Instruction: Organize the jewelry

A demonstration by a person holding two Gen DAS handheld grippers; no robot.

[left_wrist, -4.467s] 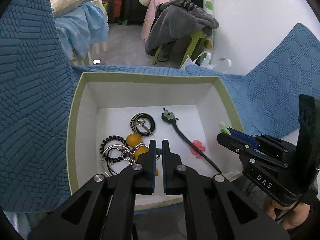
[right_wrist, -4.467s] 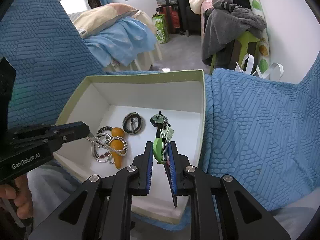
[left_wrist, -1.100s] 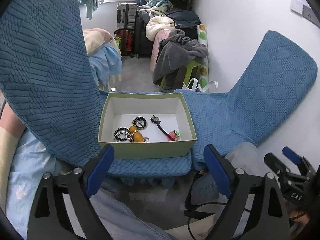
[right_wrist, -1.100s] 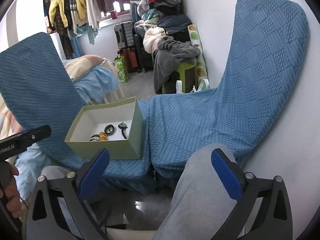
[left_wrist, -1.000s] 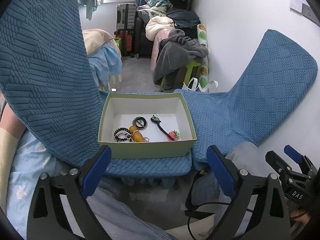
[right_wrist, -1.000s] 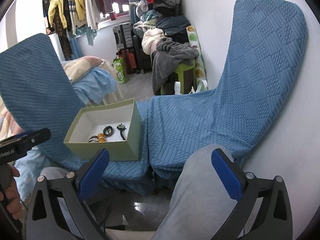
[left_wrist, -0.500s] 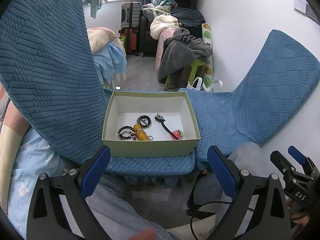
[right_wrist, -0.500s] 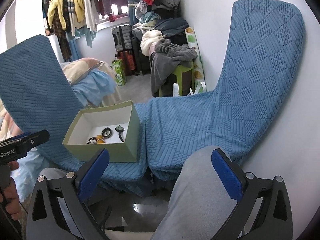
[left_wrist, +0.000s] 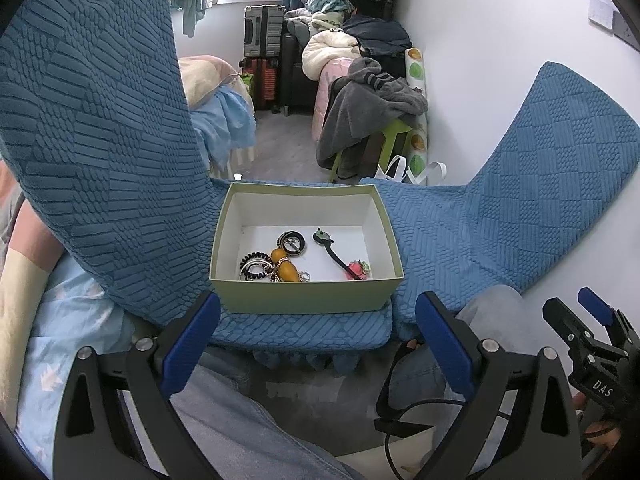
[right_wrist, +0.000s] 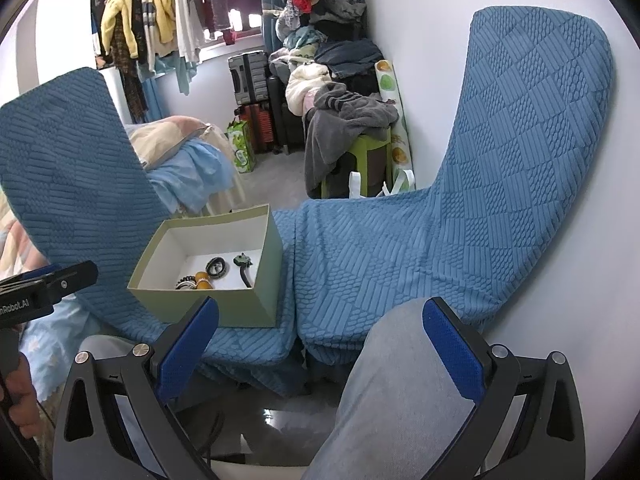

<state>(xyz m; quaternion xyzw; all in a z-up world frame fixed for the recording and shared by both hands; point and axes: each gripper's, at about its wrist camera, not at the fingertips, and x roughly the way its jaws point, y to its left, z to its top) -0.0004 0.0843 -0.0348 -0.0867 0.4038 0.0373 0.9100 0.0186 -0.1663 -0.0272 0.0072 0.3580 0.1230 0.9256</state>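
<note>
Jewelry lies in the box (left_wrist: 305, 295), a pale green cardboard tray with white inside walls, sitting on the quilted blue cover (left_wrist: 460, 232). My left gripper (left_wrist: 316, 340) and right gripper (right_wrist: 320, 344) both hang back, fingers spread wide, holding nothing. The orange beads (left_wrist: 285, 268), coiled black bands (left_wrist: 253, 266) and metal chain are heaped and, I think, tangled; lifting one could drag the rest out. The black hairpin (left_wrist: 333, 251) is thin and smooth, so it may slip. The soft cover could let the light box tip.

Blue textured chair seat (left_wrist: 304, 330), a pale green open box (left_wrist: 306, 298) directly on it.
</note>
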